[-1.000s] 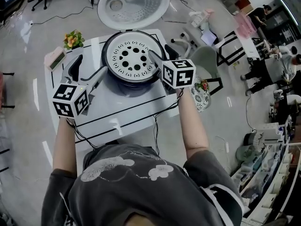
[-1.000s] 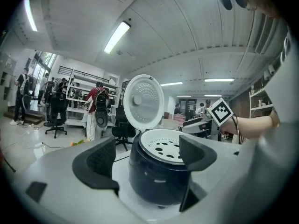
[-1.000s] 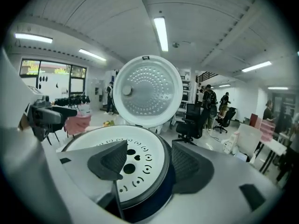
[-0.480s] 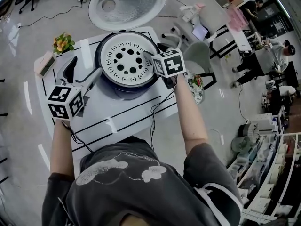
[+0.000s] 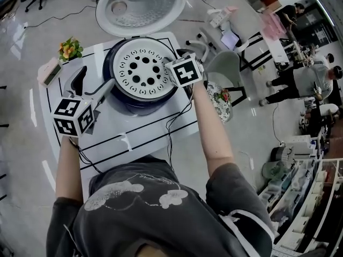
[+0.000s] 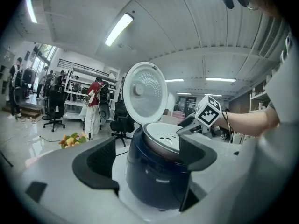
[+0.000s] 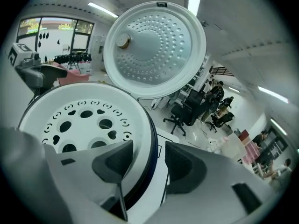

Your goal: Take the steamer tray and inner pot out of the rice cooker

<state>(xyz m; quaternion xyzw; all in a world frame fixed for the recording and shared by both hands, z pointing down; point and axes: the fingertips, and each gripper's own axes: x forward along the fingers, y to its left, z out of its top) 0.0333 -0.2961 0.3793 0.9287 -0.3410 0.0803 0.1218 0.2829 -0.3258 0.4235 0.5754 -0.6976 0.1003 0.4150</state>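
From the head view, the rice cooker (image 5: 140,99) stands on a white table (image 5: 134,135) with its lid (image 5: 140,5) swung fully open behind it, and the white steamer tray (image 5: 140,68) sits in the top of the cooker, its ring of holes facing up. The left gripper (image 5: 94,83) lies low beside the cooker's left flank, apart from it, while the right gripper (image 5: 176,63) is at the cooker's right rim, its marker cube over the edge of the tray. A small bunch of flowers (image 5: 68,50) lies at the table's far left corner. In the left gripper view the two dark fingers (image 6: 96,164) stand wide apart with nothing between the pads; the dark blue cooker body is seen beyond them, and a grey metal band under the tray looks like the rim of the inner pot (image 6: 155,143) (still seated in the cooker). In the right gripper view the jaws have just been closing and now stand at a moderate gap that straddles the cooker's rim: one finger (image 7: 114,160) is over the edge of the tray, the other is outside the cooker wall, with a gap showing between that pad and the wall.
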